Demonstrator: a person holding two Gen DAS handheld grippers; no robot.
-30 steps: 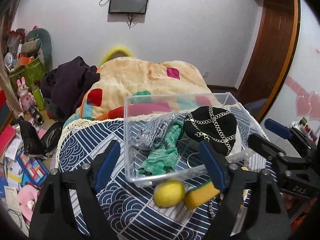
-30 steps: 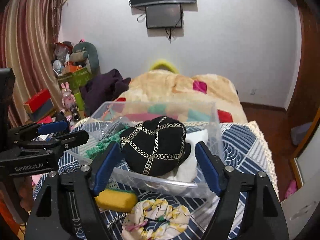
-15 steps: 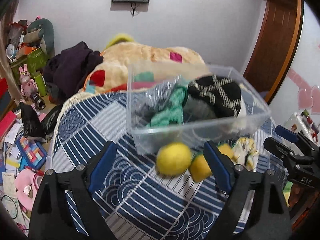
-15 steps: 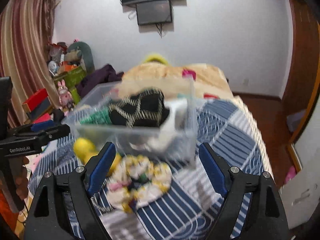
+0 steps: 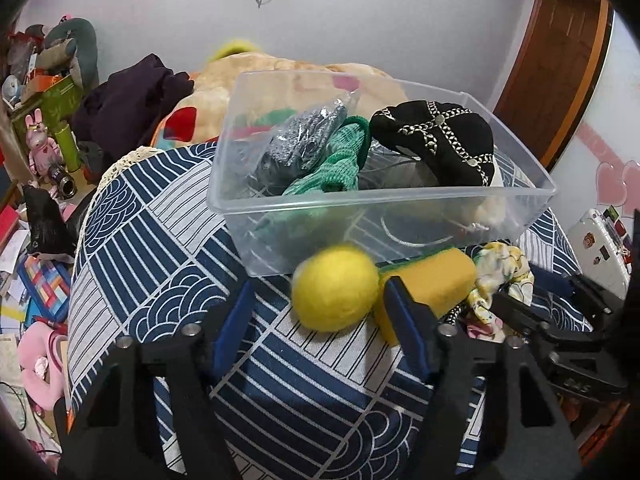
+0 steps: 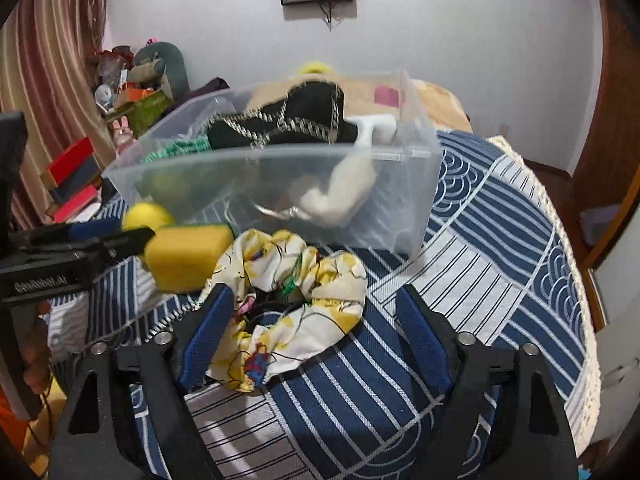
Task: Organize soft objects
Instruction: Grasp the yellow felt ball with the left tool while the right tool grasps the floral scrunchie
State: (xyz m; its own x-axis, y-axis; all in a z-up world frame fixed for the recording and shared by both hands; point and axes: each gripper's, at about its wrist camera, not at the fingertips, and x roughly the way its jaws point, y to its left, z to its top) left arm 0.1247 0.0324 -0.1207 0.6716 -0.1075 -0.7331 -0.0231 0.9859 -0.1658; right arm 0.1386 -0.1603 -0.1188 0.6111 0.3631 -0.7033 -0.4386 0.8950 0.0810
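A clear plastic bin (image 5: pixel 400 196) stands on the blue patterned cloth (image 5: pixel 160 248). It holds a black chain-patterned hat (image 5: pixel 436 140), green knit fabric (image 5: pixel 336 164) and a grey bagged item (image 5: pixel 300 144). In front of it lie a yellow ball (image 5: pixel 336 288), a yellow sponge (image 5: pixel 432 284) and a yellow floral scrunchie (image 6: pixel 296 296). My left gripper (image 5: pixel 320 328) is open, its fingers on either side of the ball. My right gripper (image 6: pixel 312 328) is open, low over the scrunchie, which lies between its fingers.
A quilt-covered bed (image 5: pixel 280 76) lies behind the bin. Dark clothes (image 5: pixel 132 100) and cluttered shelves (image 5: pixel 44 92) are at the left. Toys and papers lie on the floor at the left (image 5: pixel 32 300). A wooden door (image 5: pixel 560 48) is at the right.
Both grippers have dropped lower and moved closer to the items in front of the bin. The ball now sits between my left fingers, the scrunchie between my right fingers.
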